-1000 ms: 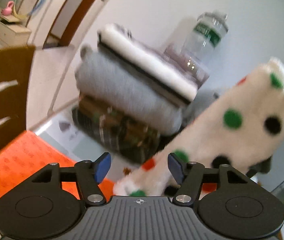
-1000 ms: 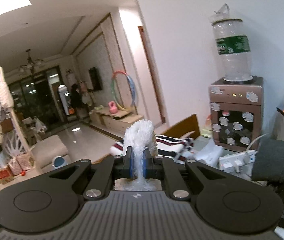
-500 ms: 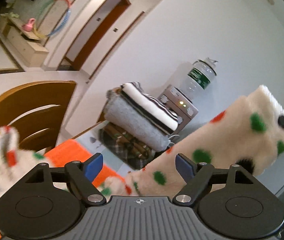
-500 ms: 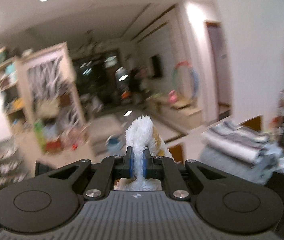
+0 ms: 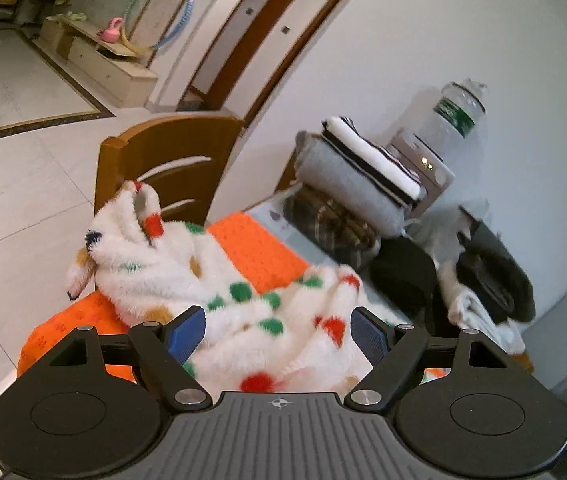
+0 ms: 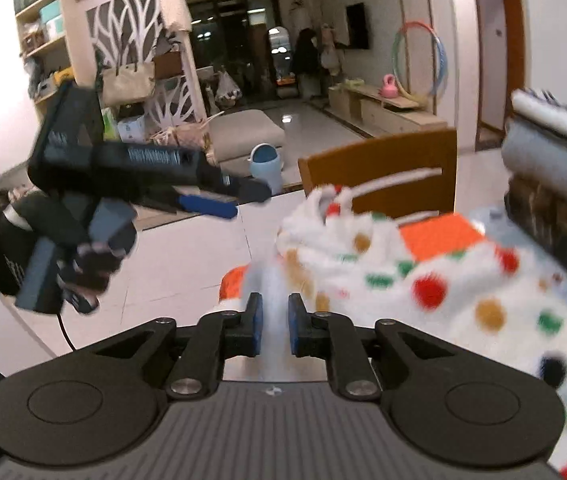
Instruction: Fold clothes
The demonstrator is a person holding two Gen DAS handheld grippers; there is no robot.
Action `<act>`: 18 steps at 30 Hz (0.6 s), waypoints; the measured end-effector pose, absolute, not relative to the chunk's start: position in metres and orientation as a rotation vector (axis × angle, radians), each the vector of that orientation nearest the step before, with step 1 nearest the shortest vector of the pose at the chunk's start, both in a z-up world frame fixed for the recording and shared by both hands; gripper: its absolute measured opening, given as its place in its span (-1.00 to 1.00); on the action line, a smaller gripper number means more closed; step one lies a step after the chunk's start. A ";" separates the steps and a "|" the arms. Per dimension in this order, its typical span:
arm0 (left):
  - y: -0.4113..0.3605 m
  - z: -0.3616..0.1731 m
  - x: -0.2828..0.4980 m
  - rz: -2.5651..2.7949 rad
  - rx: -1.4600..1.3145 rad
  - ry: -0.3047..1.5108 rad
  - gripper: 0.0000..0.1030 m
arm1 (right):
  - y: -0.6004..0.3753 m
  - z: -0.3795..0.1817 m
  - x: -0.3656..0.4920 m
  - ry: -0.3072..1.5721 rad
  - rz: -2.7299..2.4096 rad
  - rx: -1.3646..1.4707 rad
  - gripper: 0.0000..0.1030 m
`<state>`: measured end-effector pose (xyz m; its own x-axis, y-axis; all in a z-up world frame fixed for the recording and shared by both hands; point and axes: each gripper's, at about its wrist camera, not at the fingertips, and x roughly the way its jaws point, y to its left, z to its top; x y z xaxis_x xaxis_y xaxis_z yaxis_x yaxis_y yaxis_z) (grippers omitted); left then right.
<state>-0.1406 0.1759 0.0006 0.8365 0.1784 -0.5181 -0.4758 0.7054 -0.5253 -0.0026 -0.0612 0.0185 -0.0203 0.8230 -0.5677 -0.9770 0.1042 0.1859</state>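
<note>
A white fleece garment with coloured dots (image 5: 155, 264) lies crumpled on an orange mat (image 5: 259, 252) on the table. My left gripper (image 5: 277, 322) hovers over its near part, open, with the pads clear of the fabric. In the right wrist view the same garment (image 6: 423, 280) spreads to the right, and a blurred white strip of it runs between the pads of my right gripper (image 6: 274, 312). Those jaws are opening, with the fabric still touching both pads. The left gripper (image 6: 239, 200) also shows at upper left, in a gloved hand (image 6: 95, 260).
A stack of folded clothes (image 5: 355, 188) stands at the far end of the mat, beside a water dispenser with a bottle (image 5: 455, 116). Dark bundles and a white cloth (image 5: 491, 276) lie to the right. A wooden chair (image 5: 163, 156) stands behind the table's far edge.
The garment went from hanging stretched in the air to lying on the mat. My left gripper widened and pulled back. My right gripper swung down toward the table and its pads parted slightly.
</note>
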 end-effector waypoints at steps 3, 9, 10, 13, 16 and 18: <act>0.175 0.000 -0.128 0.345 -0.667 0.467 0.59 | -0.078 0.007 -0.007 0.654 1.408 -0.248 -0.28; 0.183 -0.010 -0.065 0.205 -0.633 0.474 0.60 | -0.117 0.014 0.022 0.660 1.237 -0.115 -0.02; 0.185 -0.013 -0.051 0.182 -0.628 0.480 0.60 | -0.124 0.016 0.028 0.657 1.195 -0.094 0.05; 0.194 -0.024 -0.009 0.112 -0.628 0.517 0.59 | -0.139 0.013 0.050 0.667 1.055 -0.032 0.11; 0.205 -0.041 0.033 0.035 -0.648 0.585 0.58 | -0.146 -0.002 0.079 0.701 0.932 0.033 0.12; 0.208 -0.053 0.061 -0.009 -0.656 0.628 0.57 | -0.147 -0.014 0.102 0.727 0.855 0.086 0.12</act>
